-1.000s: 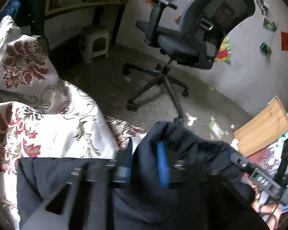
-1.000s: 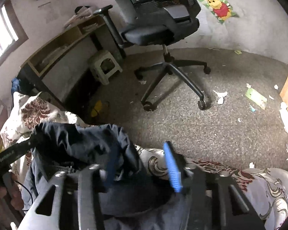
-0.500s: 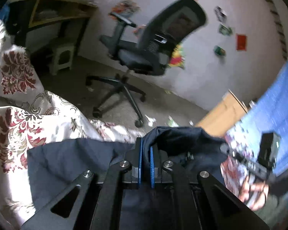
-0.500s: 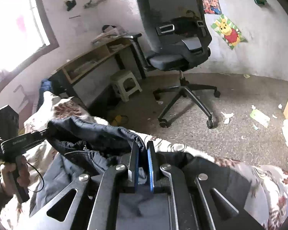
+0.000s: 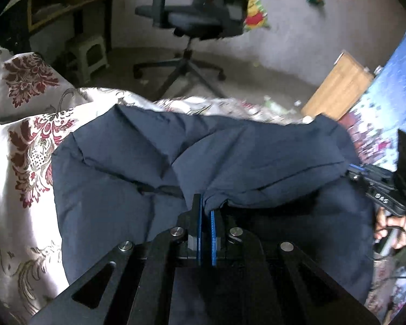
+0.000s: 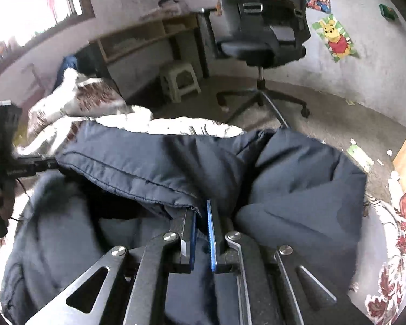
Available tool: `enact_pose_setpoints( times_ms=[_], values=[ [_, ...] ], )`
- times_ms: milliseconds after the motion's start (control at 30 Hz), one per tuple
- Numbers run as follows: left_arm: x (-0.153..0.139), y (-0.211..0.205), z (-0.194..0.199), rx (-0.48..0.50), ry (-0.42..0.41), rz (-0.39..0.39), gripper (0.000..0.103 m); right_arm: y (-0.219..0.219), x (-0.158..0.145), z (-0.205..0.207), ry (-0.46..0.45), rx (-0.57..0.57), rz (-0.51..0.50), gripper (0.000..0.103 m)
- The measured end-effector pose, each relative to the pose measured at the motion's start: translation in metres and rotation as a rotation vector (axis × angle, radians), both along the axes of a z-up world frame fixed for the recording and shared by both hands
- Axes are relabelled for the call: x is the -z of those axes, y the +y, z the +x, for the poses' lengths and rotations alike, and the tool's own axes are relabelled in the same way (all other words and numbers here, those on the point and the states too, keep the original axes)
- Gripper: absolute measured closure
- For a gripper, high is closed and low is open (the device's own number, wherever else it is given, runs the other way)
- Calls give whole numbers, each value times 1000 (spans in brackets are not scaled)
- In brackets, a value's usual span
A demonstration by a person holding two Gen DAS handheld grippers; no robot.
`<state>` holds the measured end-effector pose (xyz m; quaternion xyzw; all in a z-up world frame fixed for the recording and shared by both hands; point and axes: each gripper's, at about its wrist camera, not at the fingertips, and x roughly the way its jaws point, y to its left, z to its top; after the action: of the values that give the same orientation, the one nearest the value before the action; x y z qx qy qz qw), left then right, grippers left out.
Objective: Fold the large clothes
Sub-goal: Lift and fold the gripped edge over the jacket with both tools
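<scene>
Floral bedspread [image 5: 27,140], navy jacket [image 5: 243,157] hem pinched by both grippers

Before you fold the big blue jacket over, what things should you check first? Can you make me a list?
1. Left gripper pinching the navy jacket: ok, fabric edge sits between the shut pads.
2. Right gripper pinching the jacket: ok, hem caught between the pads.
3. Lifted edge stretched between both grippers: ok, it runs across without drooping.
4. Jacket lying on the floral bedspread: ok, bedspread shows around it.
5. Lower layer flat: not ok, lumpy and creased.
6. Sleeves tucked in: cannot tell.
</scene>
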<state>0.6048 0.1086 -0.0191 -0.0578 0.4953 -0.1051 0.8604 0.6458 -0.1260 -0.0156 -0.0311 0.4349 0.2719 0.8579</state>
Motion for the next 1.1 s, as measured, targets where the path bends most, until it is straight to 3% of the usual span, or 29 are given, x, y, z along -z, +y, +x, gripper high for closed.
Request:
enact_pose_setpoints(
  times_ms=[133, 267, 333, 433, 500, 633, 767, 867, 967, 1100],
  values=[
    [33, -9, 13, -16, 47, 29, 100, 12, 23, 15, 38, 1, -42, 95],
    [32, -8, 4, 9, 1, 22, 100, 5, 13, 16, 62, -10, -17, 95],
    [22, 1, -8, 31, -28, 16, 95, -4, -4, 7, 51, -33, -10, 89],
    [0, 11, -30, 59, -85, 18, 85, -17, -34, -8, 0, -62, 28, 64],
    [-15, 20, -37, 54, -149, -13, 84, -21, -54, -8, -49, -56, 64, 60],
    [-44, 28, -25, 0, -259, -98, 76, -15, -71, 20, -50, 13, 151, 60],
    [-56, 16, 17, -19, -260, -186, 75, 3, -54, 64, 86, 54, 260, 61],
    [-49, 1, 45, 28, -213, -227, 75, 18, -37, 77, 192, 20, 303, 78],
    [-37, -16, 54, 152, -147, -250, 76, 29, -24, 66, 211, -61, 218, 87],
    [-7, -37, 51, 354, -37, -139, 85, 34, 2, 42, 272, -159, 55, 93]
  ],
)
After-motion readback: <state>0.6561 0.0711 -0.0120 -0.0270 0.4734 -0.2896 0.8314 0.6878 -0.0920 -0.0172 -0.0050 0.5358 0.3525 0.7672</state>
